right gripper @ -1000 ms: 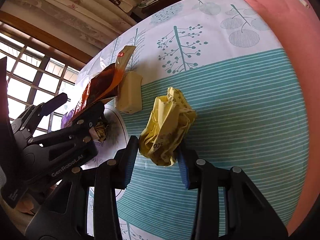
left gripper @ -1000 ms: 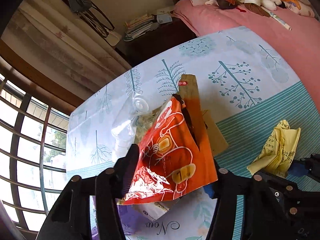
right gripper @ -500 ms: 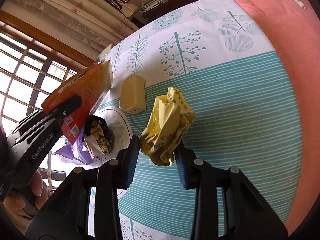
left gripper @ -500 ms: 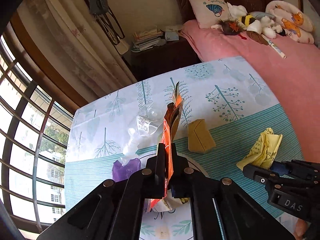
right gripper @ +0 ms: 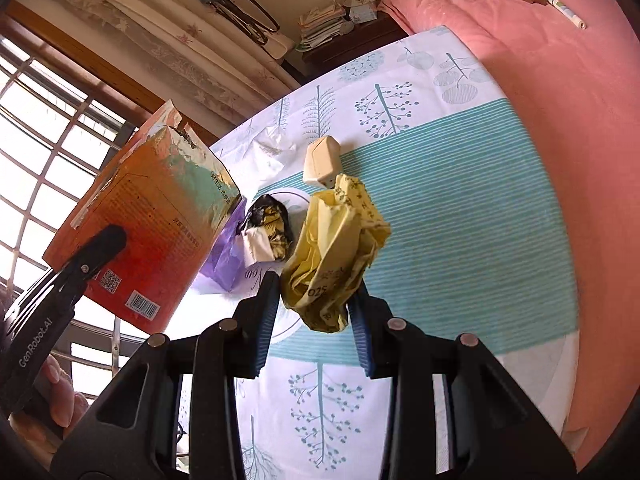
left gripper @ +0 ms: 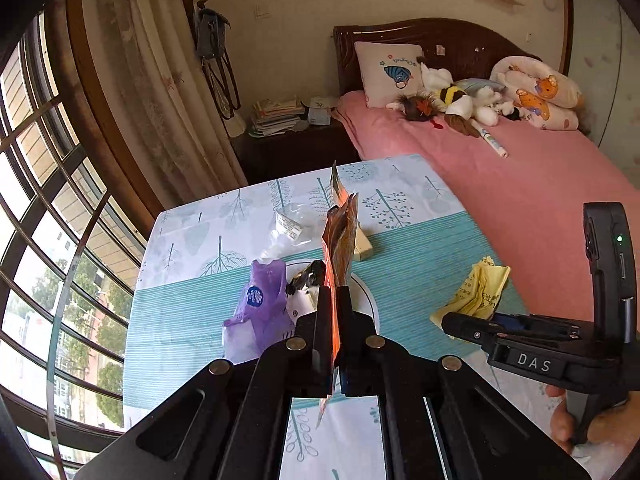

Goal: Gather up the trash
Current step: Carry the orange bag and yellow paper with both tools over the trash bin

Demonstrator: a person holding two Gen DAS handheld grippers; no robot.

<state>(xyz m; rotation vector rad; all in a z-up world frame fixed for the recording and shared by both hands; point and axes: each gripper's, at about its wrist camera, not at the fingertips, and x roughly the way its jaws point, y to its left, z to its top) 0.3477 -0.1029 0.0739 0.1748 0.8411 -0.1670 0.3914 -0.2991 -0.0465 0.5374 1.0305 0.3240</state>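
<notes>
My left gripper (left gripper: 335,300) is shut on an orange snack bag (left gripper: 339,236) and holds it edge-on above the table; the bag also shows flat-on at the left of the right wrist view (right gripper: 148,224). My right gripper (right gripper: 314,304) is shut on a crumpled yellow paper (right gripper: 336,248), lifted off the table; it also shows in the left wrist view (left gripper: 478,292). On the table lie a purple plastic bag (left gripper: 262,304), a black-and-yellow wrapper (right gripper: 270,220), a clear plastic bag (left gripper: 290,226) and a beige wedge-shaped piece (right gripper: 322,158).
The table (right gripper: 460,208) has a teal-striped cloth with tree prints. A pink bed (left gripper: 520,184) with pillows and toys borders its right side. A dark nightstand (left gripper: 296,148) with books stands behind. Window bars (left gripper: 44,200) and a curtain are on the left.
Both grippers have risen away from the table. The left closed on the orange bag and lifted it; the right closed on the yellow paper and lifted it.
</notes>
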